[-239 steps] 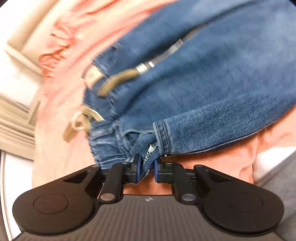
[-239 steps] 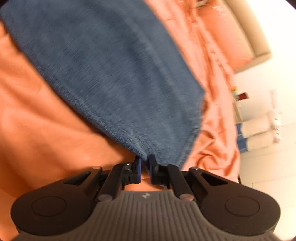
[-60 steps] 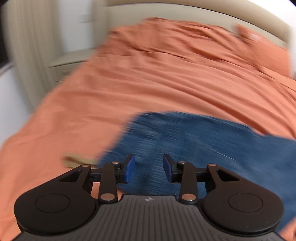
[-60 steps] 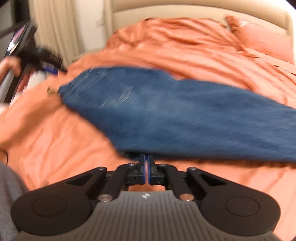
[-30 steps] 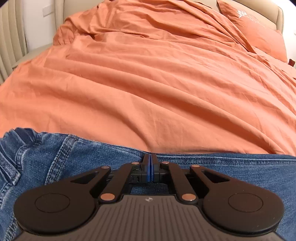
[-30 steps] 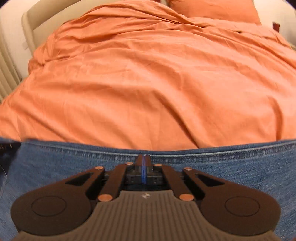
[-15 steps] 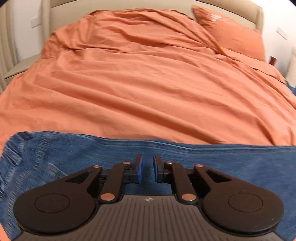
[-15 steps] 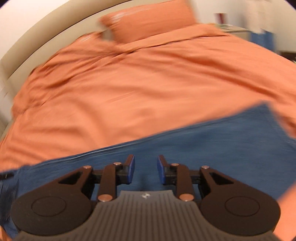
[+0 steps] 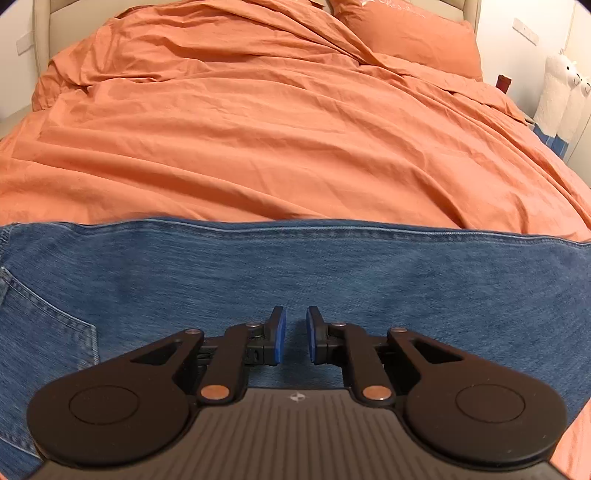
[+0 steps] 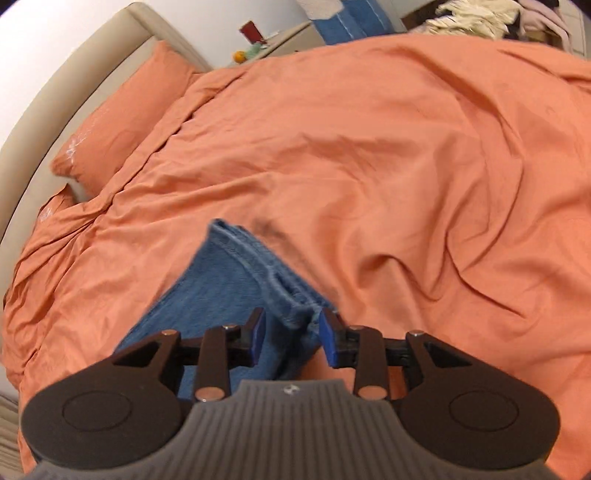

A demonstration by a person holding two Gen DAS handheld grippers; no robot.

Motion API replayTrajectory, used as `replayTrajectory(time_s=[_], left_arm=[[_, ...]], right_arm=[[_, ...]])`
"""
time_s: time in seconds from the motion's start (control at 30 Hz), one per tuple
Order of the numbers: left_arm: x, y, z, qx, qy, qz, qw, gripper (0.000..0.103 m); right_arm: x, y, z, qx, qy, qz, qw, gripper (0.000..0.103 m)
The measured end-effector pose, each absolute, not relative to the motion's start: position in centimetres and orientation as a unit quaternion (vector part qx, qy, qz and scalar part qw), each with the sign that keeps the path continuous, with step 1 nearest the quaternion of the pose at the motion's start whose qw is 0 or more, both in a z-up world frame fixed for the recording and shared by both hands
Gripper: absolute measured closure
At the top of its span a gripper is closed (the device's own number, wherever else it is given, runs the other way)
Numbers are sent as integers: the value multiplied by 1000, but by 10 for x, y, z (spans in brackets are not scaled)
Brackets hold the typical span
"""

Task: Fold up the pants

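Jeans point(image 9: 295, 273) lie flat under left hand-held gripper point(image 9: 295, 334).

- I'm in a bedroom at home: big bed with a rumpled orange duvet point(image 9: 280, 122) filling the frame
- matching pillow point(image 9: 402, 33) and beige padded headboard point(image 10: 62, 77) up top
- plush llama point(image 9: 557, 96), far right

Each black claw point(image 9: 293, 338) point(image 10: 291, 338) has blue pads, copper-coloured rivets, round discs, ribbed grey base
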State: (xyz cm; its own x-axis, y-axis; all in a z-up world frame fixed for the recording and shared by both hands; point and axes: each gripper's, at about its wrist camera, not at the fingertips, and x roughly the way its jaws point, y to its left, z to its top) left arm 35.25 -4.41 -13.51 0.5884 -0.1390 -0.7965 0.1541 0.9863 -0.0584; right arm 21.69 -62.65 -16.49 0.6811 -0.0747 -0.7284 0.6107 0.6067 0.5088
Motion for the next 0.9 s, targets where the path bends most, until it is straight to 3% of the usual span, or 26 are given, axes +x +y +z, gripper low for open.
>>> replayTrajectory(time_s=[0.07,0.17,0.2,0.33,0.47,0.57,0.63,0.9], left_arm=[[351,-53,-136,12,449,-83,890,87],[352,-65,-139,18,454,-84,887,87],[352,-69,-139,19,455,-86,886,87],[352,-87,-141,28,456,-94,884,87],[351,-104,-142,28,460,-106,881,87],[348,-115,-139,37,456,-122,881,87],[348,-121,-138,37,455,-136,879,87],[344,-161,-150,52,459,-192,866,87]], right_arm=[[217,-631,-174,406,340,-200,824,71],[216,-636,-172,406,331,-182,832,98],[213,-635,-165,403,321,-171,840,102],[209,-631,-142,353,309,-165,868,103],[213,-640,-174,367,343,-178,846,103],[204,-645,-178,392,326,-163,845,92],[194,-645,-172,396,318,-151,848,66],[185,-639,-209,482,321,-111,808,64]])
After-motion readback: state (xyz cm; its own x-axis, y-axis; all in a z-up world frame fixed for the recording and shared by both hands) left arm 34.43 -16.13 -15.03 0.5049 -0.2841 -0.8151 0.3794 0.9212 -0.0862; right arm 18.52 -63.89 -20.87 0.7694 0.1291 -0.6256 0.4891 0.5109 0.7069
